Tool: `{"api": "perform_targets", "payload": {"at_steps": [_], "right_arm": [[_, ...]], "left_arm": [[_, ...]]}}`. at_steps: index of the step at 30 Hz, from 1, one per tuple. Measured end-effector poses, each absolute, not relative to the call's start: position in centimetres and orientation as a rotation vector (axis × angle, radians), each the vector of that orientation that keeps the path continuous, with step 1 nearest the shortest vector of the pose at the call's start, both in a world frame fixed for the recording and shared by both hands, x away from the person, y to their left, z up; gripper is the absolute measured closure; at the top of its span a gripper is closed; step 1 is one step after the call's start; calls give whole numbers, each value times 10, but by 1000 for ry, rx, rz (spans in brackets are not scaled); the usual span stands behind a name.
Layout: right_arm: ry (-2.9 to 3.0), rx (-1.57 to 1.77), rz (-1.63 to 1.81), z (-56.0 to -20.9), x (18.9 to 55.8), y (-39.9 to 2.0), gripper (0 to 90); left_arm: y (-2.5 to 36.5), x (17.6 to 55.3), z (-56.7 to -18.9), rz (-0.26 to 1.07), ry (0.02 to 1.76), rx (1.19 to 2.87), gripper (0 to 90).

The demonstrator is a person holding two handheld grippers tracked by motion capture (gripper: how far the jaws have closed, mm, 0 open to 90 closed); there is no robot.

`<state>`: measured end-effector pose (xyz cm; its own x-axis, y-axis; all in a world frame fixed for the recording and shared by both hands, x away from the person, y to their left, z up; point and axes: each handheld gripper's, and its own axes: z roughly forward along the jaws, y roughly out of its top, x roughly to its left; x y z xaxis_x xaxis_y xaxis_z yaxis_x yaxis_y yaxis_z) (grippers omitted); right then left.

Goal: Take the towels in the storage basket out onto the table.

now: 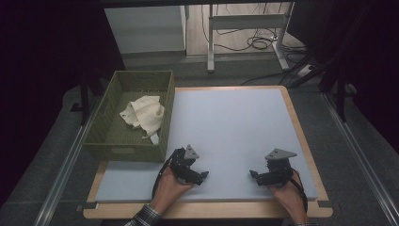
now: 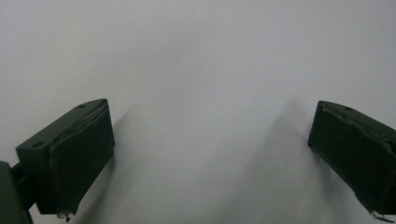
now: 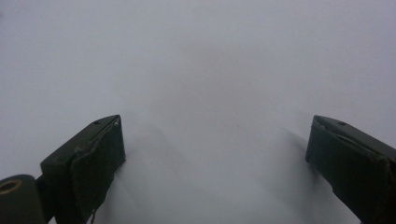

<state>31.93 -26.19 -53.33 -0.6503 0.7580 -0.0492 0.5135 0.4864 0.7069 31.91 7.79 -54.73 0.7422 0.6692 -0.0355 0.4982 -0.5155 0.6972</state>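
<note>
Hands are holding two grippers low over a pale mat (image 1: pixel 230 122) on the table. L gripper (image 1: pixel 203 176) is sitting at about 7 o'clock on the mat, R gripper (image 1: pixel 254 175) at about 5 o'clock, well apart, tips pointing toward each other. Both are standing released, jaws wide w/ nothing between them. Cloth (image 1: pixel 145 116) is lying crumpled in a green basket (image 1: pixel 123 151) at 10 o'clock, beside the mat's left edge, well apart from both grippers.

Black tongs (image 1: pixel 203 176); plaid cuff (image 1: pixel 143 217)
</note>
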Motion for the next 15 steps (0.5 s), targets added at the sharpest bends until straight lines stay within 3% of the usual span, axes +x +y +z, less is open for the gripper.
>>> {"api": "perform_targets", "payload": {"at_steps": [15], "right_arm": [[2382, 1065, 958, -533, 319, -262, 47]], "left_arm": [[78, 320, -547, 302, 872, 2234, 2]]}}
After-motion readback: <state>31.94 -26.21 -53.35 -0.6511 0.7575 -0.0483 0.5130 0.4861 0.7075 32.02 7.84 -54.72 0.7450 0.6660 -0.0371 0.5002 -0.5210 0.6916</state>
